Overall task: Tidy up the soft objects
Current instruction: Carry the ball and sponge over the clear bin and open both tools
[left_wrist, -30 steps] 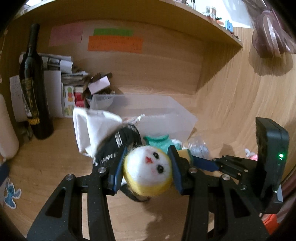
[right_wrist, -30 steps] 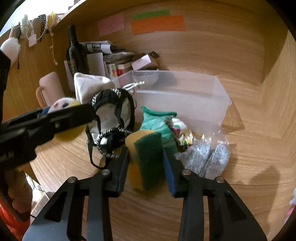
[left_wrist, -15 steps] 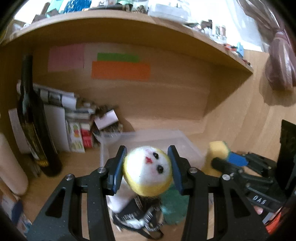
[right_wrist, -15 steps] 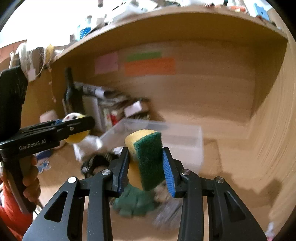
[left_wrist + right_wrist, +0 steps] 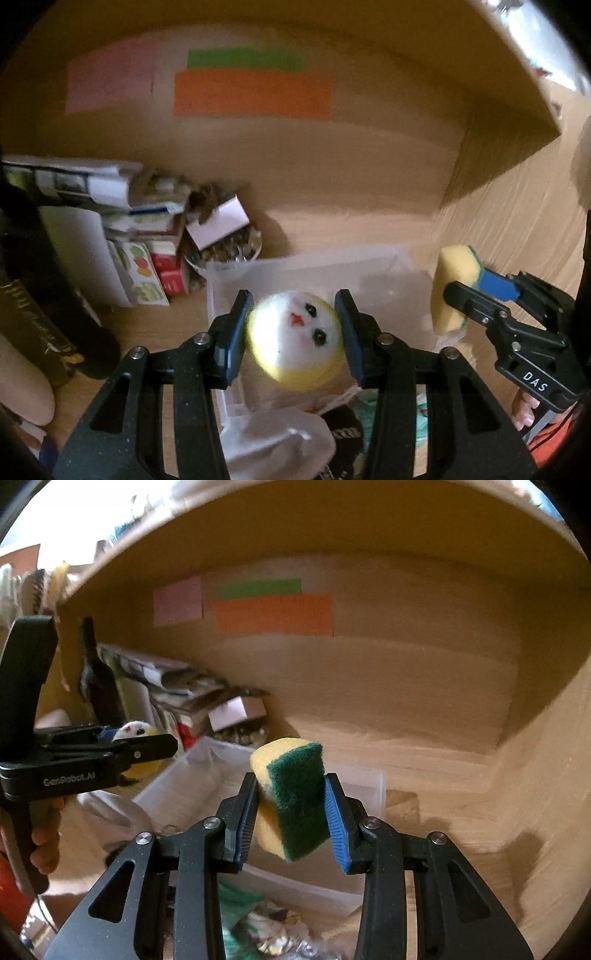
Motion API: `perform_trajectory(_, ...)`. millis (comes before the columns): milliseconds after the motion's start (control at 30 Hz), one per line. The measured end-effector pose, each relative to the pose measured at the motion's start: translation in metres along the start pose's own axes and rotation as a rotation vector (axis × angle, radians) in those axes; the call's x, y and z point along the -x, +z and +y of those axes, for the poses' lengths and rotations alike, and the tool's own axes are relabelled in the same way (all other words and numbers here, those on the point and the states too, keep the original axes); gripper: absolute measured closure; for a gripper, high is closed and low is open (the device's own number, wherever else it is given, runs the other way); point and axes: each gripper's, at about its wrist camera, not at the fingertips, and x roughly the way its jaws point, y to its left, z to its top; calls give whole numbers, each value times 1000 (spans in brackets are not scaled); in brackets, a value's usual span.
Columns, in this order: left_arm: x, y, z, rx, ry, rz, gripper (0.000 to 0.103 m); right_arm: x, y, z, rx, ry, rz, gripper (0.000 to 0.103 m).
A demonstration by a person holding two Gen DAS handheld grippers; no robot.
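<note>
My left gripper (image 5: 293, 334) is shut on a round white-and-yellow plush ball with a face (image 5: 295, 339), held above the clear plastic bin (image 5: 295, 269). My right gripper (image 5: 290, 814) is shut on a yellow sponge with a green scouring side (image 5: 291, 797), also above the bin (image 5: 207, 786). The sponge shows at the right of the left wrist view (image 5: 452, 288); the plush ball shows at the left of the right wrist view (image 5: 136, 733). A white cloth (image 5: 273, 439), a black strap item (image 5: 341, 432) and a green cloth (image 5: 236, 904) lie below the grippers.
A dark wine bottle (image 5: 33, 295) stands at the left by a pile of papers and boxes (image 5: 122, 236). Coloured paper notes (image 5: 251, 92) are stuck on the wooden back wall. A shelf board runs overhead. A wooden side wall (image 5: 517, 221) is at the right.
Both grippers have lifted their objects off the desk and moved forward over the bin; the bin now sits directly below them, and the cloth pile has dropped to the bottom edge.
</note>
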Motion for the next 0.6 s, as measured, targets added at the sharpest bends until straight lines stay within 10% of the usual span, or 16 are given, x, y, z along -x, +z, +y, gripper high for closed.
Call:
perform_trajectory(367,-46,-4,4,-30,53,154,58,-56,-20,2,27,6,183,70)
perform_trajectory(600,-48,-6,7,-10,54,145,25,-68,-26,0,22,5,244,68)
